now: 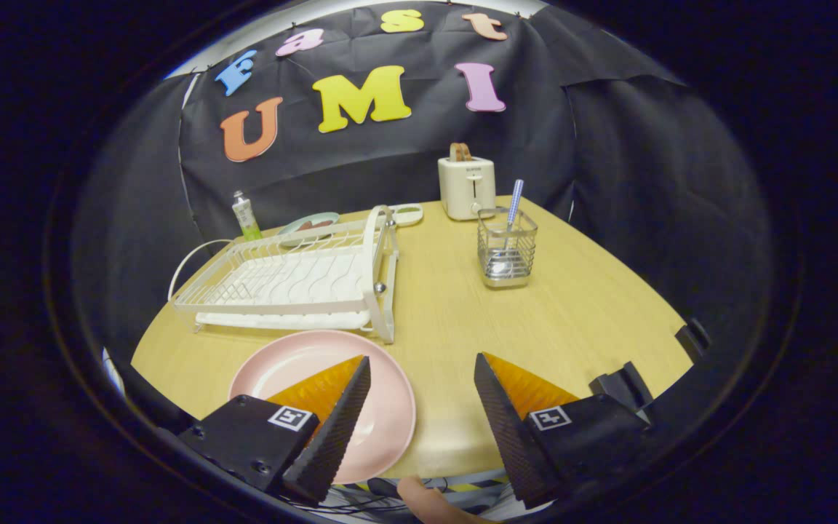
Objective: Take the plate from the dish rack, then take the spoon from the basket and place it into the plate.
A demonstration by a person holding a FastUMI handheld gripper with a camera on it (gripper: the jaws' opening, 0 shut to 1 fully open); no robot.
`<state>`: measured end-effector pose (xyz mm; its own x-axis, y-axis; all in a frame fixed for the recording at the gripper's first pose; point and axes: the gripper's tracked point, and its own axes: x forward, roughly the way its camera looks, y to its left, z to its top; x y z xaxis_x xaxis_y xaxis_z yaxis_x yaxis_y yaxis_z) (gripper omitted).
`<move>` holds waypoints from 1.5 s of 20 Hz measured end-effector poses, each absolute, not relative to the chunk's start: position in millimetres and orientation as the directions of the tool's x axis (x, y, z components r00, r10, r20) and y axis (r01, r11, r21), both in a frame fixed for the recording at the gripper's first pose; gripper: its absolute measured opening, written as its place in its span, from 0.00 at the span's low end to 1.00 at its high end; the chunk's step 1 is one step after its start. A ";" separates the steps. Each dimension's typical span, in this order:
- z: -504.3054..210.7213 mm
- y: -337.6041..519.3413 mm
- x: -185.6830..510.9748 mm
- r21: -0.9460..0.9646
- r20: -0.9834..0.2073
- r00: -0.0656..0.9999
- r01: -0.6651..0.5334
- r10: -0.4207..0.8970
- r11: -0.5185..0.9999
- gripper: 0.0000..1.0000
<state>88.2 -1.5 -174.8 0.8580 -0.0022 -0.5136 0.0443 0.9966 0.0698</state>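
Observation:
A pink plate point(382, 407) lies flat on the wooden table point(572, 327), just in front of the white dish rack point(295, 280); my left finger overlaps its near part. My gripper point(423, 367) is open with nothing between its fingers, held above the table's near edge. Beyond the fingers and to the right stands a wire basket point(508, 255) with a spoon point(514, 204) upright in it, its striped handle sticking out of the top.
A cream toaster point(467, 186) with bread in it stands at the table's back. A green tube point(246, 216), a greenish plate point(308, 225) and a small white dish point(406, 214) sit behind the rack. Part of a hand point(430, 502) shows below the fingers.

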 end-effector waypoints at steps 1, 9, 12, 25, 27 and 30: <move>-169.1 -4.8 86.5 0.068 -0.497 0.868 0.045 -0.006 0.997 0.94; -114.9 -20.5 61.1 0.099 -0.397 0.918 0.037 0.005 0.994 0.96; -97.0 -27.5 53.1 0.099 -0.354 0.935 0.037 0.001 0.994 0.97; -53.5 -96.7 129.9 -0.015 -0.069 0.996 0.058 -0.059 0.998 0.99; -65.0 -110.5 159.0 -0.003 -0.097 0.993 0.068 -0.068 0.998 0.99; -75.5 -125.5 208.0 0.048 -0.139 0.990 0.046 -0.039 0.998 0.99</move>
<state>208.0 -125.5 -75.5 0.9895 -0.0391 -0.1388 0.0462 0.9978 0.0482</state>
